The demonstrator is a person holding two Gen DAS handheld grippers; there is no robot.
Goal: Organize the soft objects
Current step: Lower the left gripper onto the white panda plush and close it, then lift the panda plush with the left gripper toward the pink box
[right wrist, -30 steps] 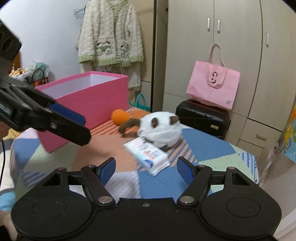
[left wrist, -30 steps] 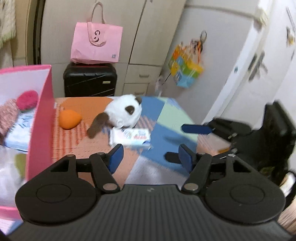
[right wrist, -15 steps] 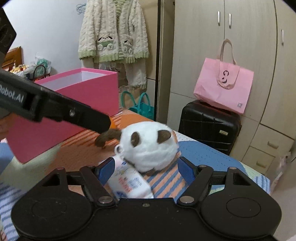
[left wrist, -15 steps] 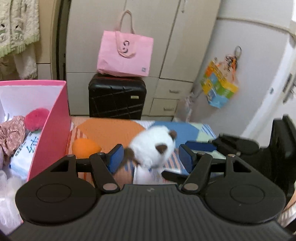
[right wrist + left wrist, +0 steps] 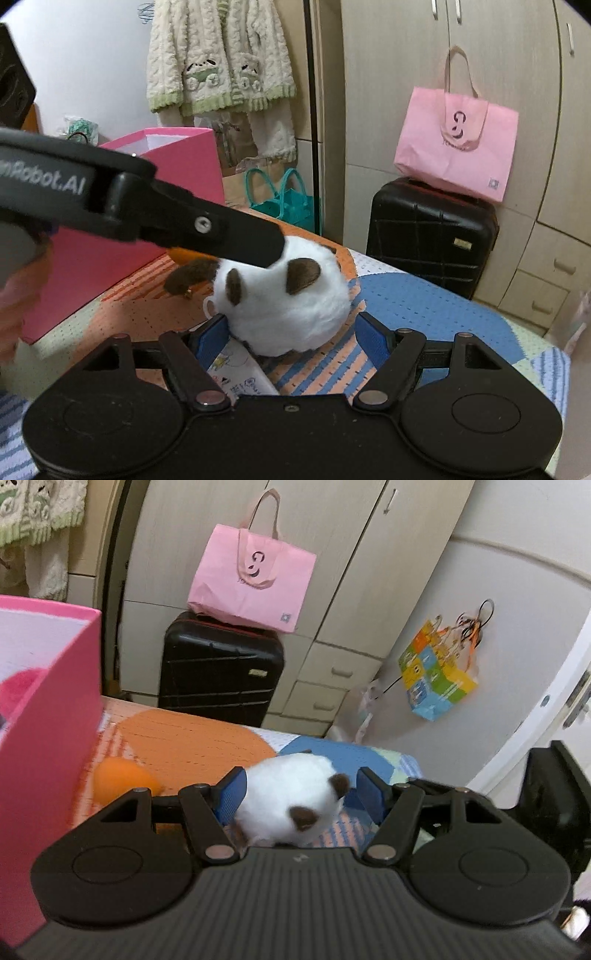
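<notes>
A white plush toy point(image 5: 288, 801) with brown ears and a brown tail lies on the patchwork cover. My left gripper point(image 5: 301, 794) is open with its blue pads on either side of the plush. My right gripper point(image 5: 291, 336) is open too, close in front of the same plush point(image 5: 284, 306), above a white tissue pack point(image 5: 240, 373). The left gripper's finger point(image 5: 207, 229) crosses the right wrist view and reaches the plush's top. An orange soft ball point(image 5: 122, 779) lies to the left, next to the pink box point(image 5: 48, 746).
The pink box point(image 5: 177, 162) holds a pink pompom point(image 5: 18, 690). A black suitcase point(image 5: 218, 672) with a pink bag point(image 5: 251, 579) on it stands behind the table. A cabinet with drawers point(image 5: 328, 686) stands at the back, and a door carries a hanging colourful bag point(image 5: 436, 675).
Both grippers have moved in toward the plush; it now sits between the left gripper's pads. The tissue pack has dropped out of the left wrist view.
</notes>
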